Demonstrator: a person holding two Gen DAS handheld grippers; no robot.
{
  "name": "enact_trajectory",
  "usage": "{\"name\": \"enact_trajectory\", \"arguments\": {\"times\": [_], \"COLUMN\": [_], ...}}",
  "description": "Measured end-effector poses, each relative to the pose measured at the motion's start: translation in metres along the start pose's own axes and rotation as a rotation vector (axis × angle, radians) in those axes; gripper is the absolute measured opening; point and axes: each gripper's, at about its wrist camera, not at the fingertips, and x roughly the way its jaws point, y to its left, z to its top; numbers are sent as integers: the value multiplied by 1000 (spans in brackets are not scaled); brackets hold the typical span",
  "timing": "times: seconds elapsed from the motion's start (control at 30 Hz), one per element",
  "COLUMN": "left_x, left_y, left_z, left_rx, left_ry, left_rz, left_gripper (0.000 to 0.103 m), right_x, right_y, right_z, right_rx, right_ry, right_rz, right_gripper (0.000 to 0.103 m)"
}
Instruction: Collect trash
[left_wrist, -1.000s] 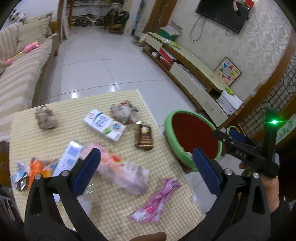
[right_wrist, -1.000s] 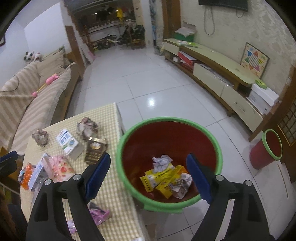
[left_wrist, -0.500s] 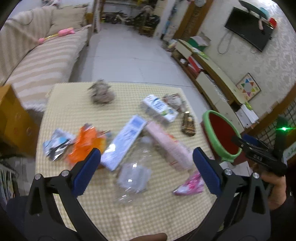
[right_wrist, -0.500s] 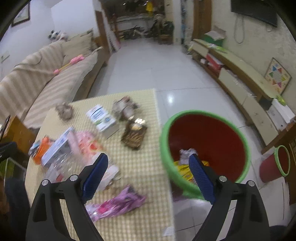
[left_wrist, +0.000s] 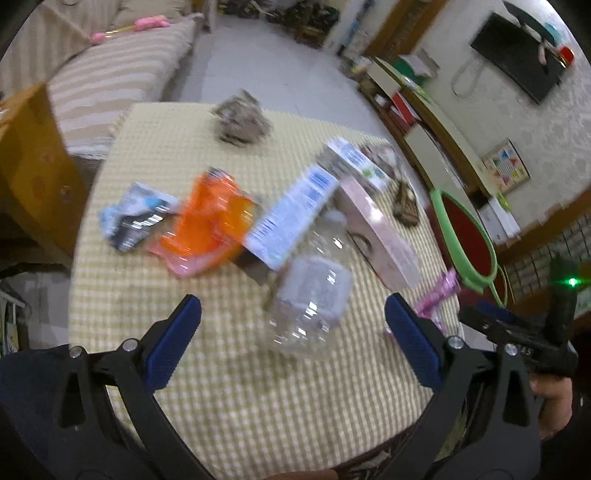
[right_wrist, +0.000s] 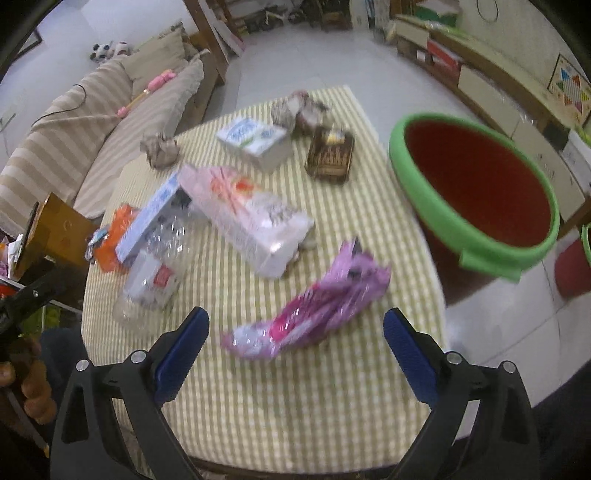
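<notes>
While both claws hung over the littered counter (right_wrist: 295, 406), nothing had yet been grasped. The right claw (right_wrist: 295, 343) stood wide apart and empty, its jaws having just been opening, with the pink wrapper (right_wrist: 314, 306) lying just ahead of its blue pads (right_wrist: 181, 354). The left claw (left_wrist: 291, 332) was likewise spread and empty above the clear plastic bottle (left_wrist: 310, 295). The red bin with the green rim (right_wrist: 476, 192) sat beside the counter's right edge, near the wrapper.

The step in hand looked like a fresh pickup. For the right claw, the wrapper seemed the sensible target: it should come down so the pads straddle the wrapper's narrower width, not its length, and close low against the cloth so the thin film does not slip out. The bottle, crushed and slick, would likely want a grip across its labelled middle. The pink box (right_wrist: 251, 218) lay close by, so either descent should avoid nudging it.
</notes>
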Motion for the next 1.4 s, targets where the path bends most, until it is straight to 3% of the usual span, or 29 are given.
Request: {"name": "enact_trajectory", "arguments": {"times": [0.3,0.53,0.8,1.03,1.1,1.17,1.27,1.4], "left_x": [44,64,81,88,88,88,88,83], "left_y": [-39,-38,-34,-29,-26,-25,-22,-18], "left_z": [-13,-5,-5,-7,-9,-11,-12,-15], "left_rx": [135,152,134,106,95,86,68,54], "left_ry": [129,155,183,185,192,196,203,195], "left_rz": [0,67,80,82,70,64,51,36], "left_gripper": [97,97,97,97,90,81,61,61], "right_x": [24,40,56,63,62,63,64,63], "right_y": [-19,-22,-31,-22,-20,-15,-8,4], "right_z": [-5,3,6,3,2,2,1,2], "right_rx": [87,118,159,87,65,43,13,-25], "right_ry": [78,90,124,165,170,183,197,193], "right_rz": [-10,-22,-2,1,5,17,33,40], "right_gripper": [92,96,93,66,55,38,30,24]}}
